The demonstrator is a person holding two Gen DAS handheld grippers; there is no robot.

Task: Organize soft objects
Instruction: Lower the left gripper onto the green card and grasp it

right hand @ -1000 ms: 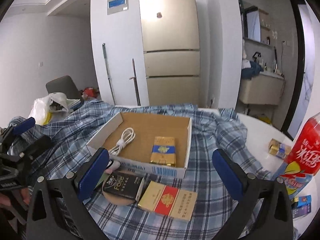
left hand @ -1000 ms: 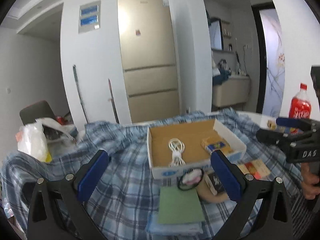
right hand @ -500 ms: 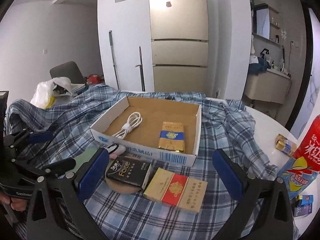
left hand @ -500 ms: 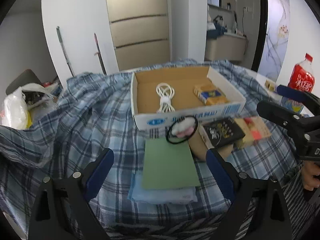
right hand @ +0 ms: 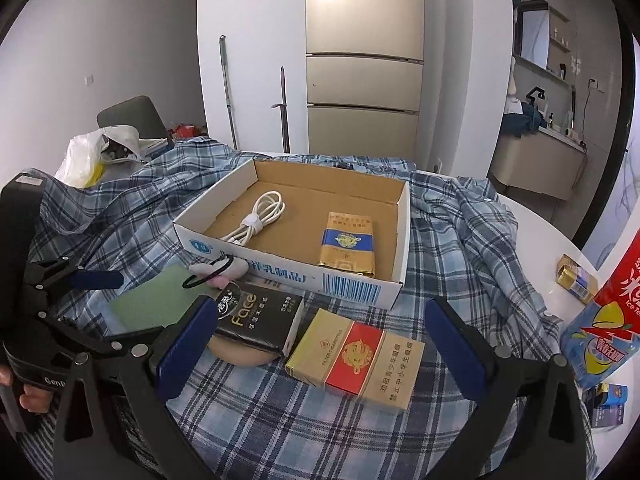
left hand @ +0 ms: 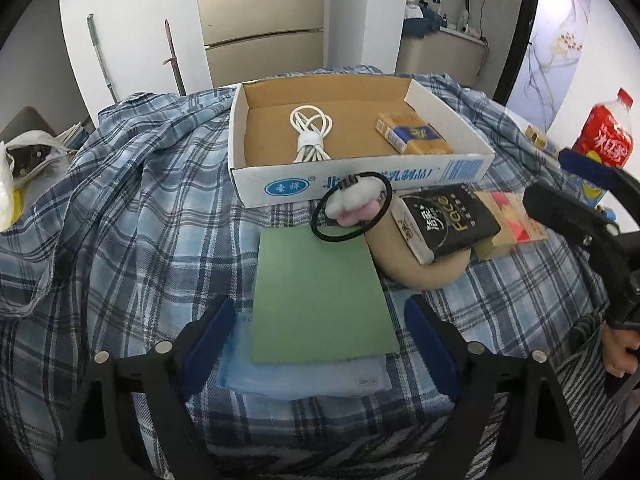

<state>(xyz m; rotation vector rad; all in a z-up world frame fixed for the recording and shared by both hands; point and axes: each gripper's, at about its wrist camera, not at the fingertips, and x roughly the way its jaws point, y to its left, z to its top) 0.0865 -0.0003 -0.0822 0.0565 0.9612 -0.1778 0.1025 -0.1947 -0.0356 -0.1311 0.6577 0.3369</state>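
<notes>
Beige pad [left hand: 420, 268] lies mostly hidden beneath black packet [left hand: 448, 220].

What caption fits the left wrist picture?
Open left hand-held gripper straddles a green cloth before a box holding a cable.

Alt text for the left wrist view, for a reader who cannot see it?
The open left gripper, jaws just narrowed, straddles a green cloth lying on a blue cloth on a plaid-covered table. Behind lie a hair tie, a black pack and a box holding a cable.
</notes>
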